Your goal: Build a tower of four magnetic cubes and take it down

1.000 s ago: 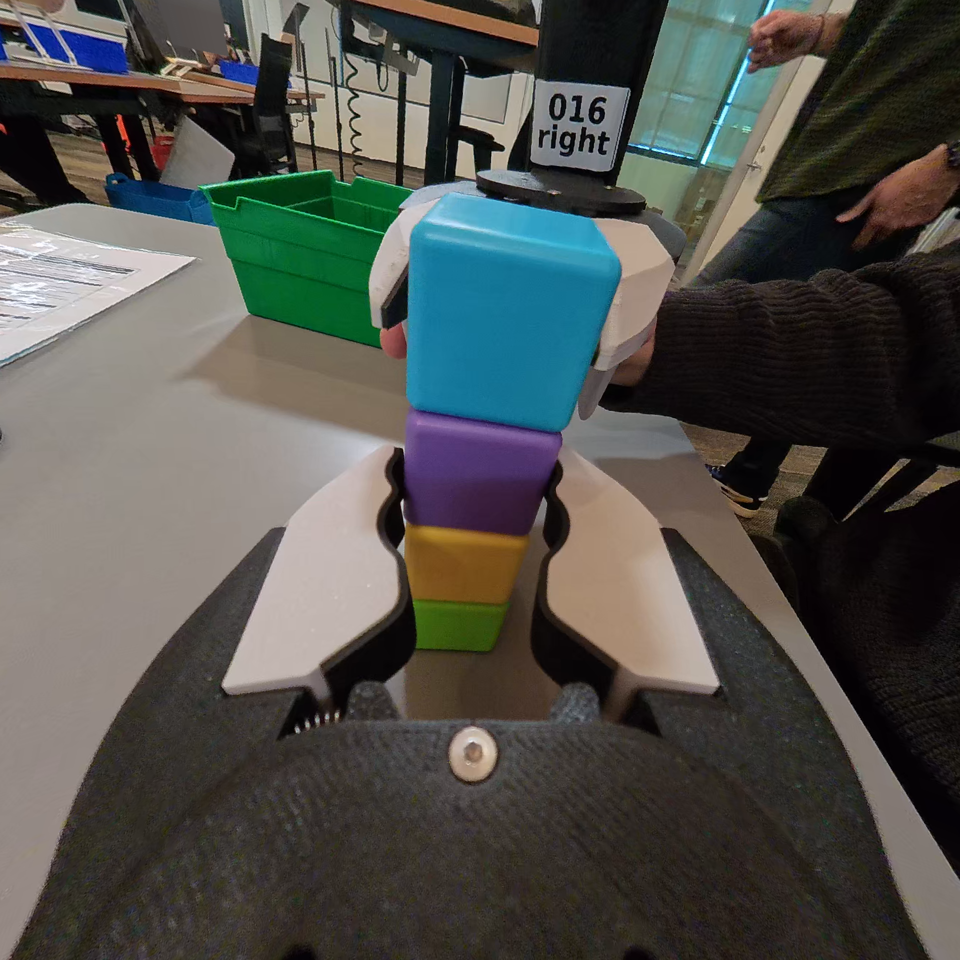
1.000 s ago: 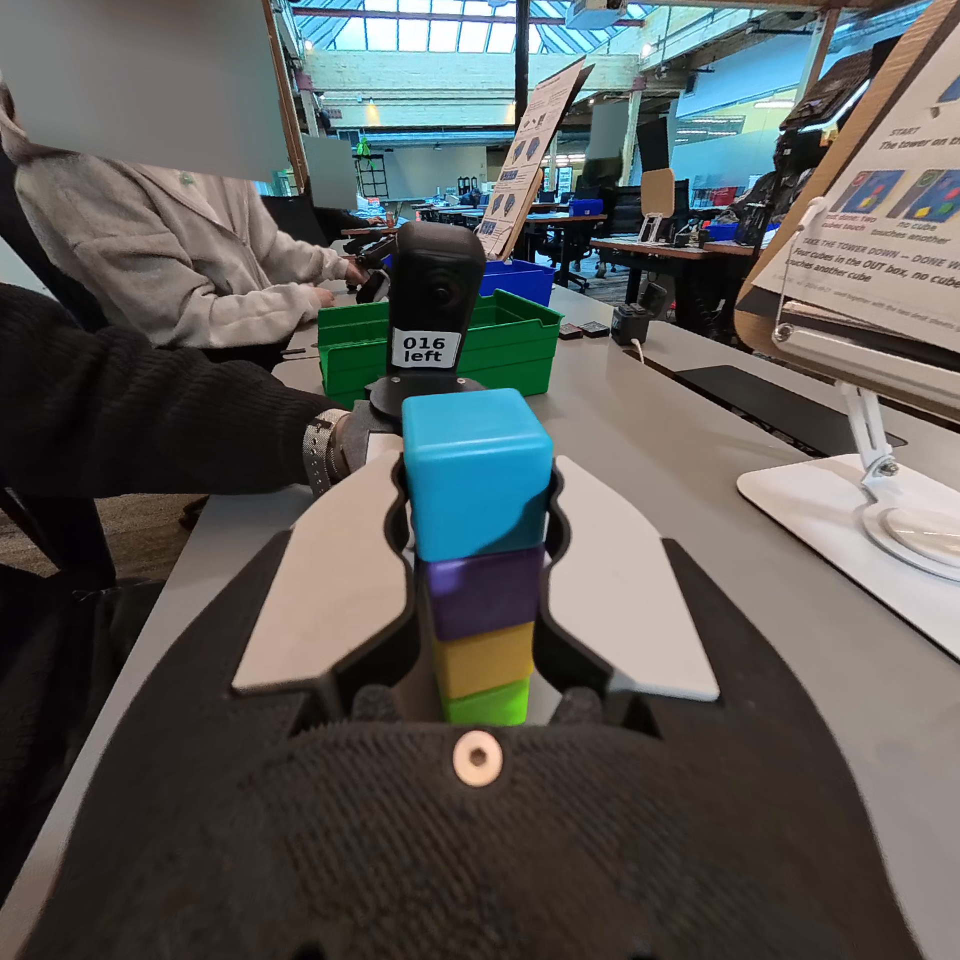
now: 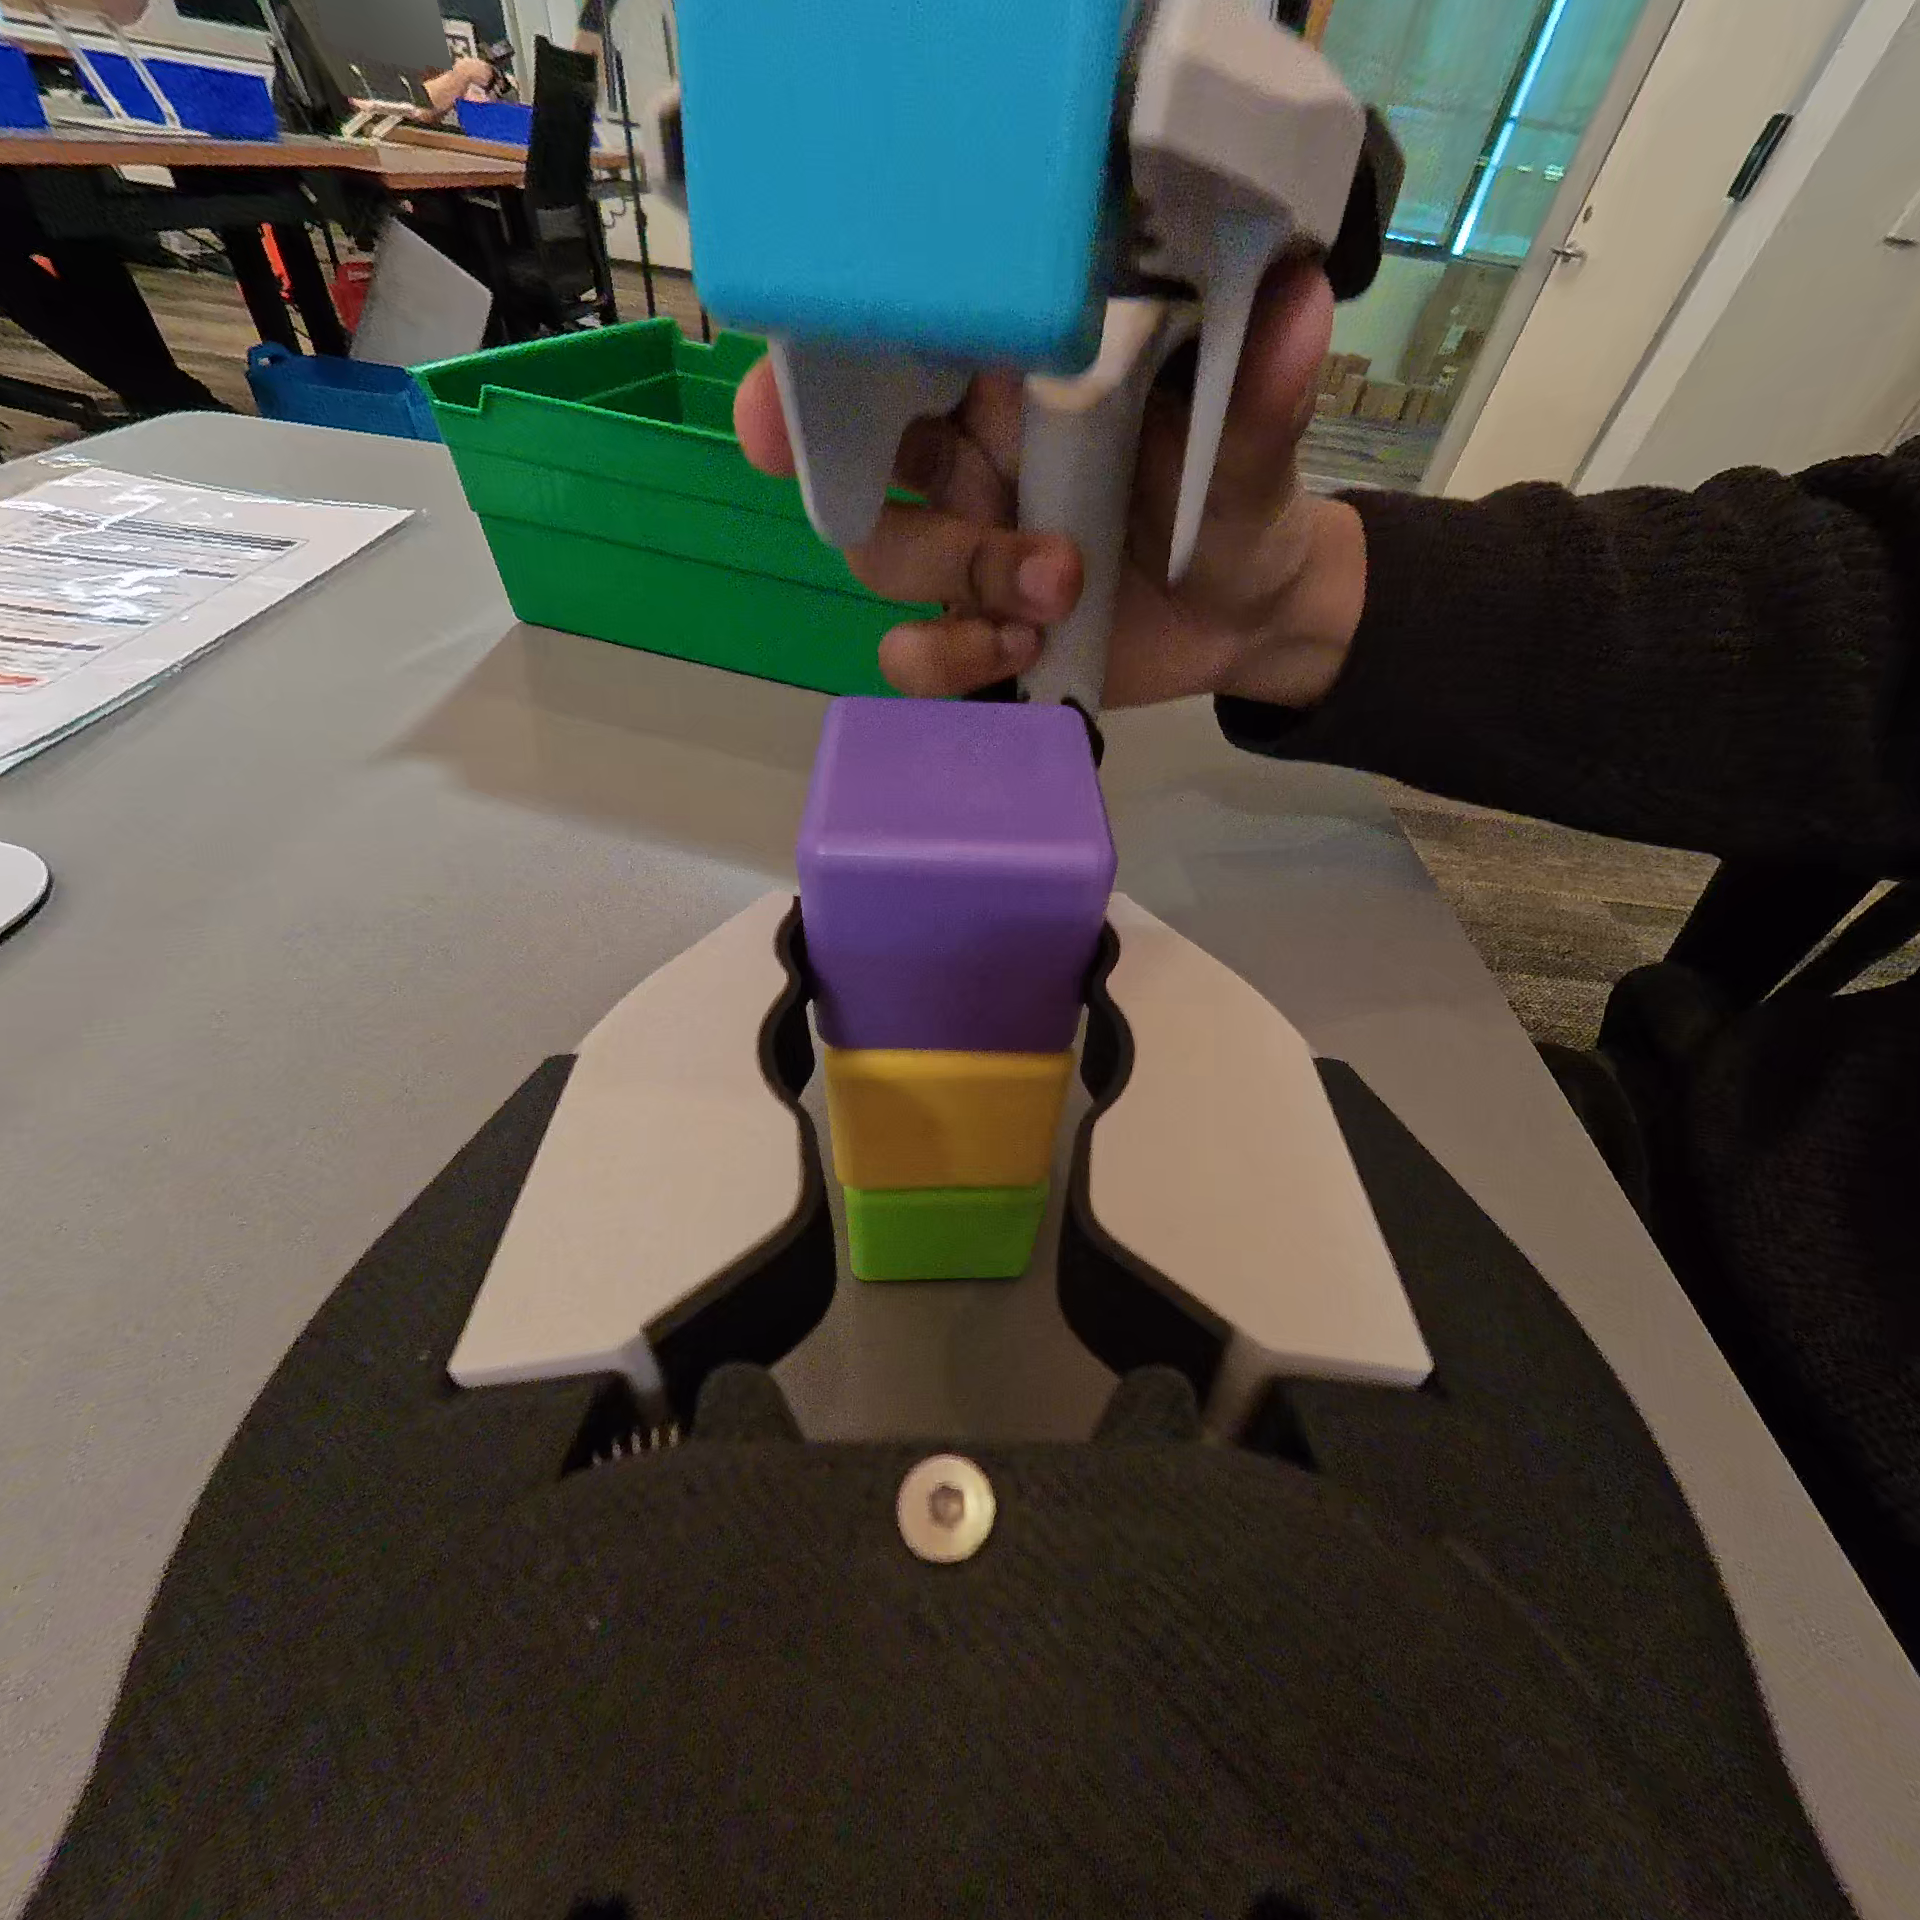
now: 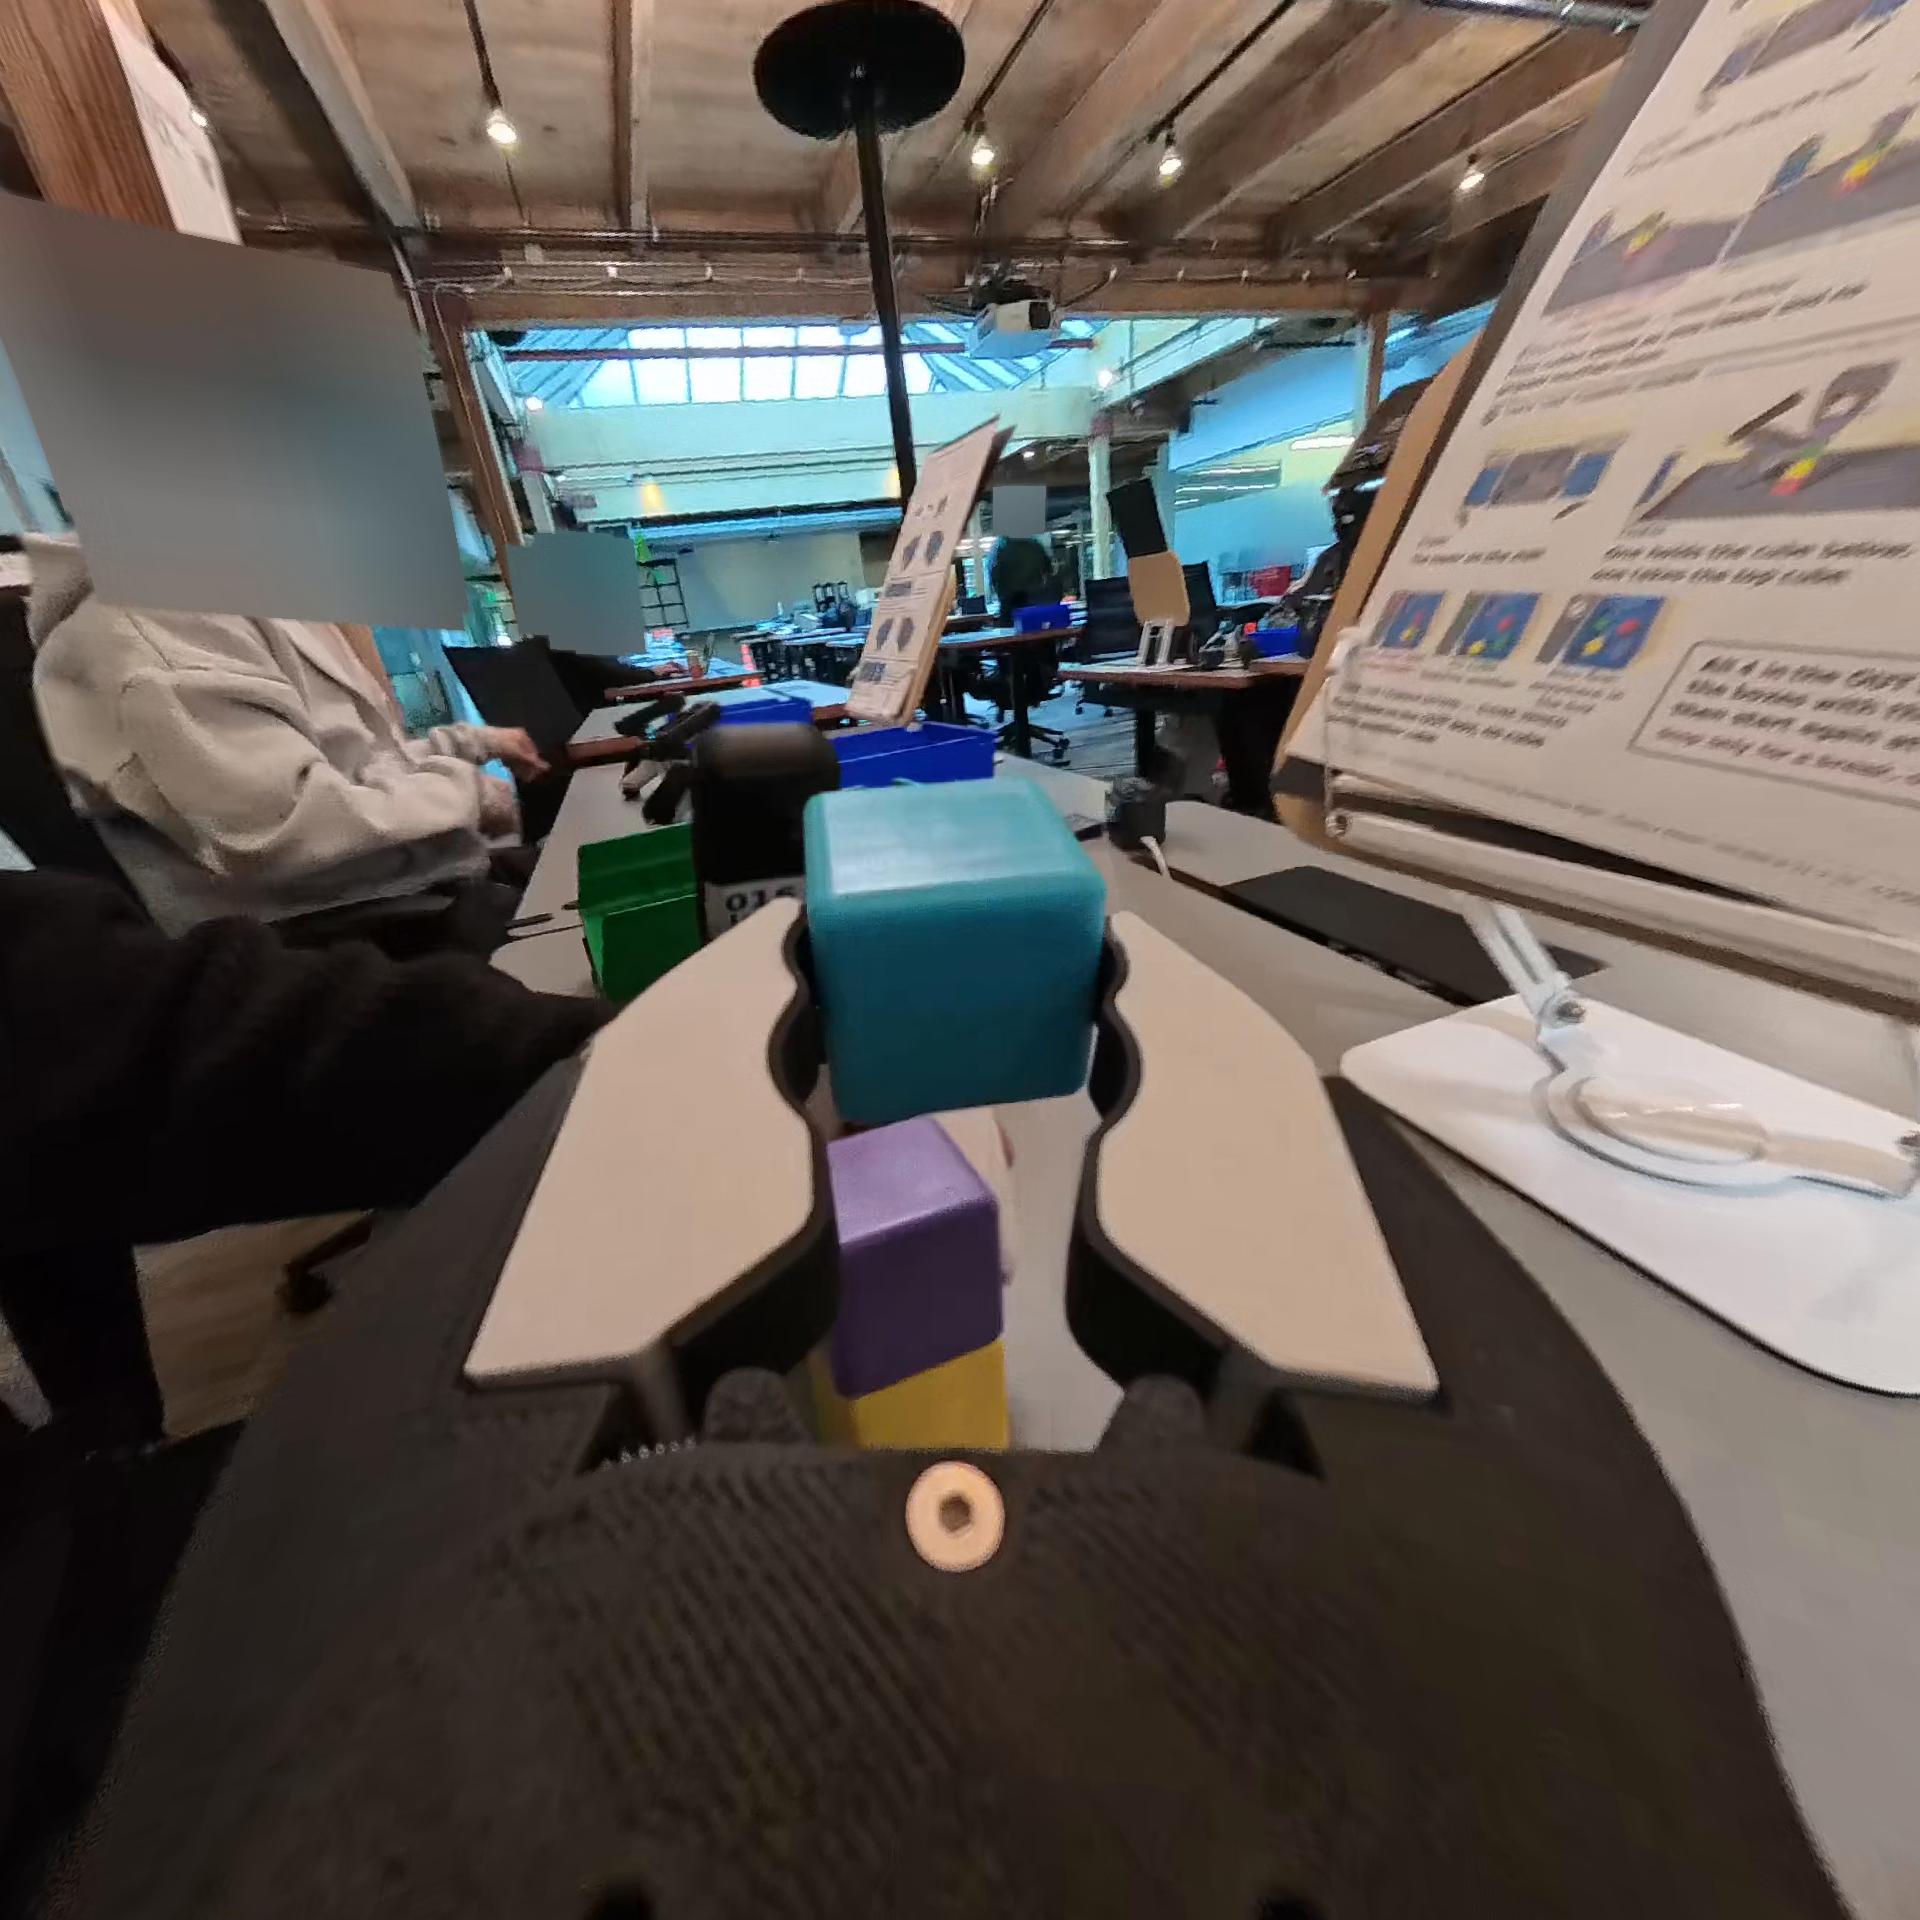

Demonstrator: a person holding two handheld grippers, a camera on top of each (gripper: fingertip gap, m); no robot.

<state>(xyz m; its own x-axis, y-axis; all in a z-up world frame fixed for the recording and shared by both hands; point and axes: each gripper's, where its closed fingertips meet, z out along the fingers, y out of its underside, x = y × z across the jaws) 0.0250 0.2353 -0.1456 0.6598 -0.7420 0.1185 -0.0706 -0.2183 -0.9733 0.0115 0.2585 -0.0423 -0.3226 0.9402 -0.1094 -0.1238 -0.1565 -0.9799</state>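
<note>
A stack of three cubes stands on the grey table point(image 3: 312, 935): purple cube point(image 3: 951, 883) on top, yellow cube point(image 3: 945, 1127) in the middle, green cube point(image 3: 943, 1231) at the bottom. My left gripper point(image 3: 948, 966) is shut on the purple cube. My right gripper point(image 4: 954, 987) is shut on a blue cube point(image 4: 951, 945) and holds it in the air above the stack. In the left wrist view the blue cube point(image 3: 894, 177) hangs high above the purple one, with a hand point(image 3: 1091, 582) on the right gripper's handle. The purple cube point(image 4: 914, 1268) and yellow cube point(image 4: 925, 1397) show below in the right wrist view.
A green bin point(image 3: 644, 520) stands on the table behind the stack. A printed sheet point(image 3: 135, 582) lies at the left. A white stand with an instruction board point(image 4: 1662, 1143) is at the right. A seated person in a light top point(image 4: 260, 748) is beyond the table's far side. There is about 10 cm between the tips of the two grippers.
My right gripper has lifted the blue cube up off the purple cube and tilted. My left gripper still holds the purple cube; the three-cube stack has stayed put.
</note>
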